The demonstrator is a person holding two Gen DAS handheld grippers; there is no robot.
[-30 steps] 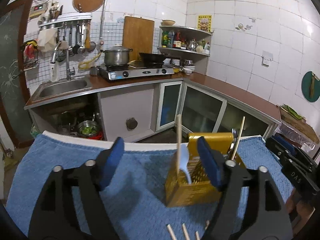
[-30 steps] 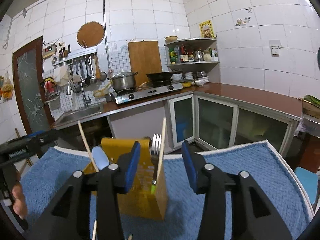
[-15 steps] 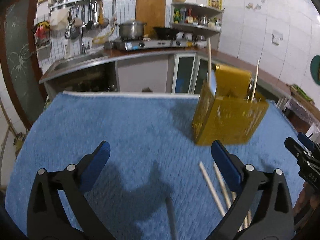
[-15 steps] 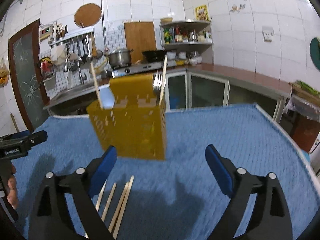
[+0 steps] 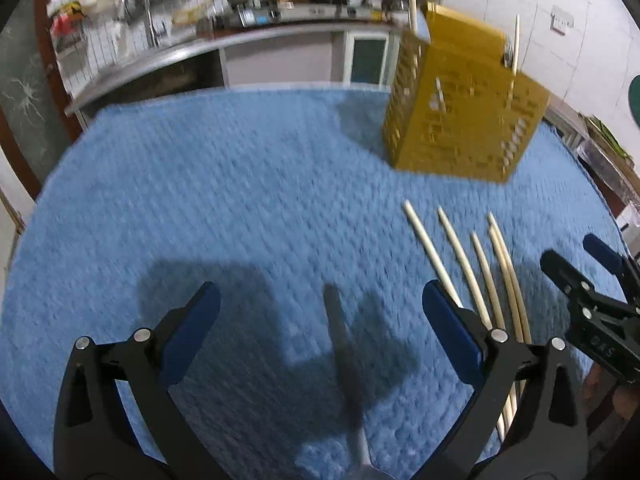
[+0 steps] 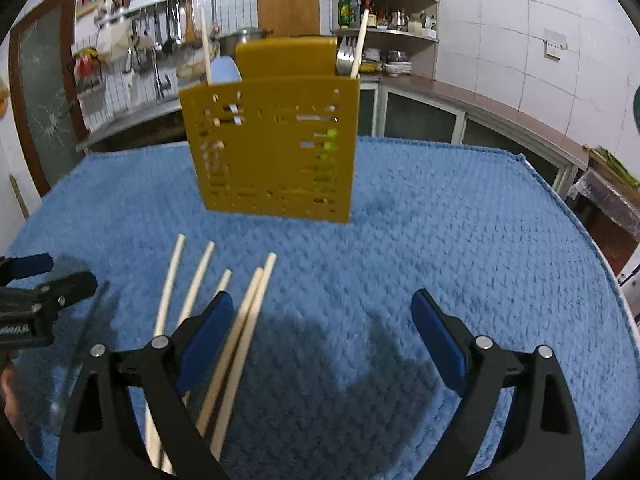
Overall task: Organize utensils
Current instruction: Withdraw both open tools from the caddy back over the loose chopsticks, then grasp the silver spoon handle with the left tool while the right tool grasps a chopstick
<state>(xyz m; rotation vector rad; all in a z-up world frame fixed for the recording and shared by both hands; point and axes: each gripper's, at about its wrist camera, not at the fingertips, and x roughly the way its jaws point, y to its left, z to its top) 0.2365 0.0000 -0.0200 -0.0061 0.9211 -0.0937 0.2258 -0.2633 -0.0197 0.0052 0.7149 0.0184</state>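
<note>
Left claw [image 5: 320,328]: jaws spread wide, nothing between the pads; they have just been opening. A dark-handled utensil [image 5: 340,352], seemingly a spoon, lies on the blue towel [image 5: 200,200] directly under the gap between the fingers. Its long axis runs along the claw's pointing line, handle tip away from the claw, paler bowl end at the near edge of the left wrist view. The picture is blurred, so its kind is a judgement.

Right claw [image 6: 322,340]: jaws likewise wide and empty, also just been opening. Five loose chopsticks [image 6: 240,344] lie on the towel to its left, roughly parallel to its pointing line, tips fanned away. The closest pair passes just inside and under the left finger; the rest lie outside it.

Nearer hand: left for the dark utensil, right for the chopsticks. The coming move likely turns on each claw closing across a shaft that lies lengthwise beneath it.

Yellow holder [image 6: 276,148]: upright on the towel, ahead of both claws, beyond the chopstick tips. Already holds two upright chopsticks, a fork and a pale spoon.

Obstructions: none between claws and targets. The two claws stand close side by side, and the chopsticks lie close together.
</note>
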